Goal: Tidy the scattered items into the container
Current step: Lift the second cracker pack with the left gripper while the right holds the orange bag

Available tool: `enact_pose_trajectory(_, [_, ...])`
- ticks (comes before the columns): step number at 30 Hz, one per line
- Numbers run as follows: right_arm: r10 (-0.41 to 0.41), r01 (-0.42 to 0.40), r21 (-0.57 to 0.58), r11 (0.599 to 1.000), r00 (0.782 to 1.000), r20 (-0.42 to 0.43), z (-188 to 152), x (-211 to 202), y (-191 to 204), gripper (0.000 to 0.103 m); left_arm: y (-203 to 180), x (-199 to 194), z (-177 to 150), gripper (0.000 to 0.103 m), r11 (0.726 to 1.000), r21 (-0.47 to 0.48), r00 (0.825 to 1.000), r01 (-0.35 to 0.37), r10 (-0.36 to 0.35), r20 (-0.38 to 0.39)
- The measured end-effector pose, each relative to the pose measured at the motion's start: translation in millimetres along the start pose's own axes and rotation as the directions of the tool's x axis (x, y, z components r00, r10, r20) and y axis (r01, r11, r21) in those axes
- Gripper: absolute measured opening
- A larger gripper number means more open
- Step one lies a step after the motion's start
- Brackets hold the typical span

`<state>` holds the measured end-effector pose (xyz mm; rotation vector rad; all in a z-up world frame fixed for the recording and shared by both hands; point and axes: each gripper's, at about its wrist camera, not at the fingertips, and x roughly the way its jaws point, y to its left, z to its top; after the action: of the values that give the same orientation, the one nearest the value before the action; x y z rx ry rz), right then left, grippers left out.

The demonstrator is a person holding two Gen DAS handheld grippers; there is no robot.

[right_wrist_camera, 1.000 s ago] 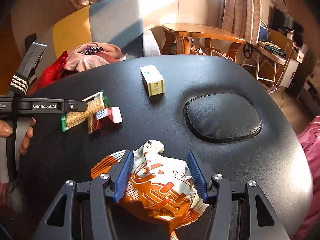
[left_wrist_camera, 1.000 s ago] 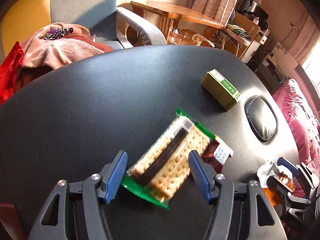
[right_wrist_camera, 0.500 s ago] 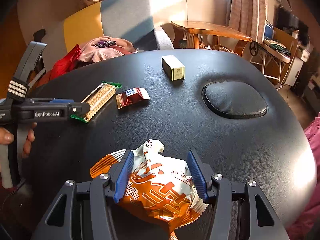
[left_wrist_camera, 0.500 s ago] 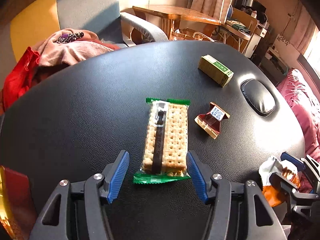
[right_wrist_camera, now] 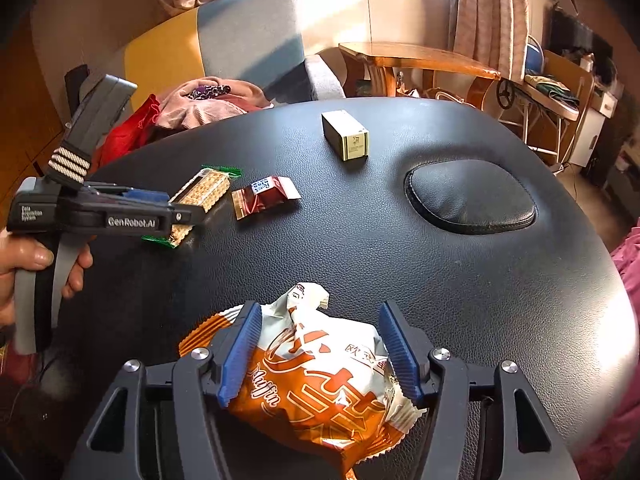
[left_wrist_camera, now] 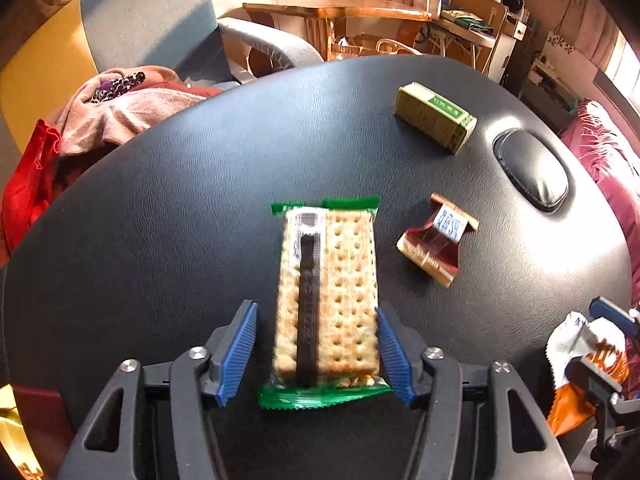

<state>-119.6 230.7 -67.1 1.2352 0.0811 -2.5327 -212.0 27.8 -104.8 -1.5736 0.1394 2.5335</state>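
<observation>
A cracker pack in clear wrap with green ends lies on the black padded table. My left gripper is open around its near end, with small gaps on both sides; it also shows in the right wrist view. My right gripper is shut on an orange and white muffin bag, held just above the table's near edge. A small red and brown snack packet lies right of the crackers. A green and tan box lies further back. No container is in view.
An oval cushion inset sits in the table's right part. An armchair with pink and red clothes stands behind the table on the left. A wooden table and shelves stand at the back.
My left gripper has turned to line up with the cracker pack and has moved forward, so its open jaws now straddle the pack's near end. The right gripper still holds the muffin bag.
</observation>
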Motion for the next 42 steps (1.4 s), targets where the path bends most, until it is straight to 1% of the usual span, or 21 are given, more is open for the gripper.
enact_pose_trajectory(2, [0.001, -0.001, -0.002, 1.000, 1.000, -0.001, -1.0, -0.8, 2.2, 0.065, 2.7, -4.7, -7.9, 0.051, 1.000, -0.021, 1.000, 0.004, -0.004, 0.010])
enact_pose_trajectory(5, [0.006, -0.006, -0.012, 1.000, 1.000, -0.005, -3.0, -2.8, 6.6, 0.065, 8.4, -13.0, -21.7, 0.050, 0.998, -0.059, 1.000, 0.003, -0.002, 0.011])
enact_pose_trajectory(12, [0.027, -0.028, -0.044, 0.999, 0.999, -0.019, -15.2, -12.1, 26.2, 0.065, 12.9, -39.9, -69.6, 0.049, 0.991, -0.135, 1.000, 0.021, -0.021, -0.003])
enact_pose_trajectory(14, [0.040, -0.041, -0.043, 0.998, 0.999, -0.024, -19.6, -15.3, 31.9, 0.065, 11.1, -49.3, -87.3, 0.049, 0.990, -0.139, 1.000, 0.014, -0.015, -0.007])
enact_pose_trajectory(20, [0.104, -0.106, -0.048, 0.993, 0.993, -0.049, -36.5, -28.3, 52.9, 0.065, 9.5, -75.4, -135.8, 0.050, 0.986, -0.169, 1.000, 0.005, -0.007, -0.010])
enact_pose_trajectory(24, [0.182, -0.186, -0.089, 0.978, 0.982, -0.052, -47.0, -40.6, 64.1, 0.065, 8.4, -87.8, -157.2, 0.051, 0.986, -0.167, 1.000, 0.012, -0.013, -0.006])
enact_pose_trajectory(25, [0.200, -0.205, -0.110, 0.973, 0.978, -0.053, -48.5, -44.4, 66.4, 0.067, 9.0, -90.4, -160.6, 0.051, 0.986, -0.166, 1.000, 0.021, -0.022, -0.004])
enact_pose_trajectory(26, [0.215, -0.221, -0.133, 0.966, 0.975, -0.058, -49.5, -48.1, 68.6, 0.069, 10.1, -92.9, -163.4, 0.055, 0.986, -0.166, 0.999, 0.032, -0.032, 0.000])
enact_pose_trajectory(29, [0.211, -0.225, -0.250, 0.942, 0.974, -0.080, -52.6, -58.6, 76.8, 0.076, 15.0, -100.6, -168.0, 0.060, 0.983, -0.169, 0.998, 0.065, -0.062, 0.025])
enact_pose_trajectory(32, [0.182, -0.214, -0.370, 0.904, 0.976, -0.119, -53.9, -64.6, 82.4, 0.076, 16.3, -103.2, -167.9, 0.062, 0.985, -0.155, 0.997, 0.080, -0.076, 0.035])
enact_pose_trajectory(35, [0.161, -0.229, -0.469, 0.853, 0.970, -0.183, -54.2, -64.5, 86.2, 0.078, 15.5, -103.7, -166.1, 0.062, 0.987, -0.135, 0.996, 0.090, -0.086, 0.039])
enact_pose_trajectory(39, [0.128, -0.259, -0.553, 0.792, 0.956, -0.265, -52.4, -56.0, 87.5, 0.078, 13.2, -101.6, -163.7, 0.062, 0.990, -0.116, 0.996, 0.080, -0.077, 0.035])
enact_pose_trajectory(42, [0.122, -0.285, -0.582, 0.761, 0.945, -0.304, -49.2, -51.8, 90.3, 0.079, 13.4, -102.1, -162.7, 0.062, 0.990, -0.115, 0.996, 0.083, -0.079, 0.040])
